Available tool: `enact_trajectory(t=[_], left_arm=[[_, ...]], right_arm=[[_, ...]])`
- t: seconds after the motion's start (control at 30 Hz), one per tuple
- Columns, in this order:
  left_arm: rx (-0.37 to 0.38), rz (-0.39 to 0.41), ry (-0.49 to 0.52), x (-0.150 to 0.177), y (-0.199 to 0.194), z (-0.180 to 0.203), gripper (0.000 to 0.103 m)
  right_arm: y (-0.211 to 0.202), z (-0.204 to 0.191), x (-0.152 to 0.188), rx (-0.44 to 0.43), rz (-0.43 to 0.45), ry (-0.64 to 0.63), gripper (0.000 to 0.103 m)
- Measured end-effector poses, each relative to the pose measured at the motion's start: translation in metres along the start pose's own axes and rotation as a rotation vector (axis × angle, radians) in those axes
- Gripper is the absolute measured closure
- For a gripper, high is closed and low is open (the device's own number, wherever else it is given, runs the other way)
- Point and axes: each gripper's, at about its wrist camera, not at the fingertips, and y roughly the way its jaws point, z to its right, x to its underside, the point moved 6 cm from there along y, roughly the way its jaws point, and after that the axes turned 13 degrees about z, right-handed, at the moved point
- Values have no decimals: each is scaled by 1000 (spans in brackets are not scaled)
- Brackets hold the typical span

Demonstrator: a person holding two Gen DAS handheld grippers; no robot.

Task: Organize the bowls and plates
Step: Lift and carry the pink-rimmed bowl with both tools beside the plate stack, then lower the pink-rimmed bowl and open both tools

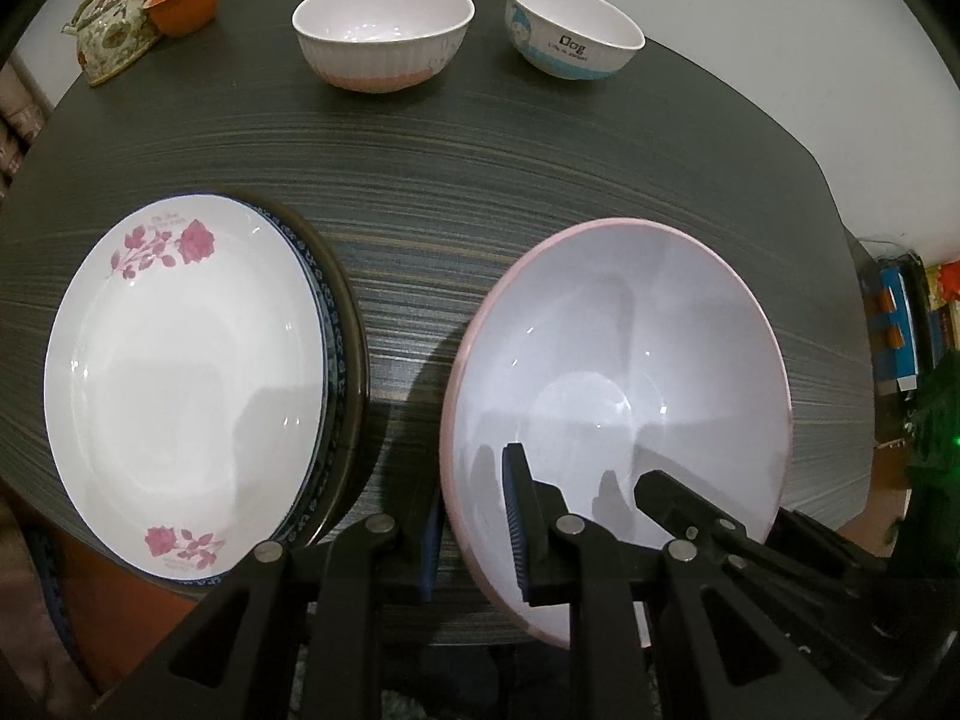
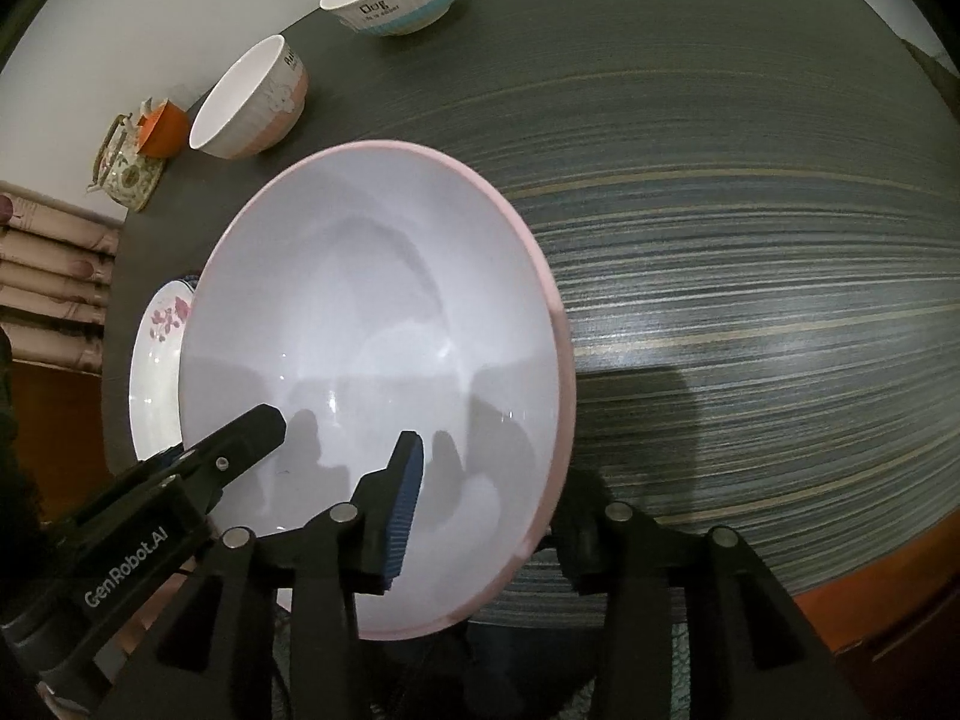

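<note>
The left gripper (image 1: pixel 474 516) clamps the near-left rim of the large pink-rimmed bowl (image 1: pixel 630 330), 1 ribbed blue pad inside the wall and 1 outside. The right gripper (image 2: pixel 486 510) straddles the bowl's near-right rim with its jaws parted; the inner pad stands clear of the wall, and the outer one is hidden behind the rim. The bowl sits on the dark striped table (image 1: pixel 450 168), just right of a rose-printed plate (image 1: pixel 180 372) stacked on 2 darker plates. At the far edge stand a ribbed pink-based bowl (image 1: pixel 384 30) and a blue-banded bowl (image 1: pixel 570 30), well apart from a floral teapot (image 1: pixel 114 30)
</note>
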Motion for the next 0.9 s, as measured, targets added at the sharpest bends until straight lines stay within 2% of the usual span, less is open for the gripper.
enact_trajectory(t=[0.1,0.2,0.37,0.63,0.73,0.9], left_arm=[[-3,10,-1,-1,-3,-3,81],[-7,21,-9,-3,-6,-7,75],[-11,32,-21,-3,-12,-14,69],[-10,53,-28,-7,-23,-17,68],[-9,69,-34,-11,-27,-21,61],[8,109,-17,-11,-40,-17,59]], right_arm=[[-1,1,-2,10,11,2,54],[-2,4,-5,20,19,12,50],[-6,10,-10,31,40,30,49],[-19,14,-21,35,88,35,48],[-23,13,-26,29,107,28,48],[-35,12,-34,5,172,29,44]])
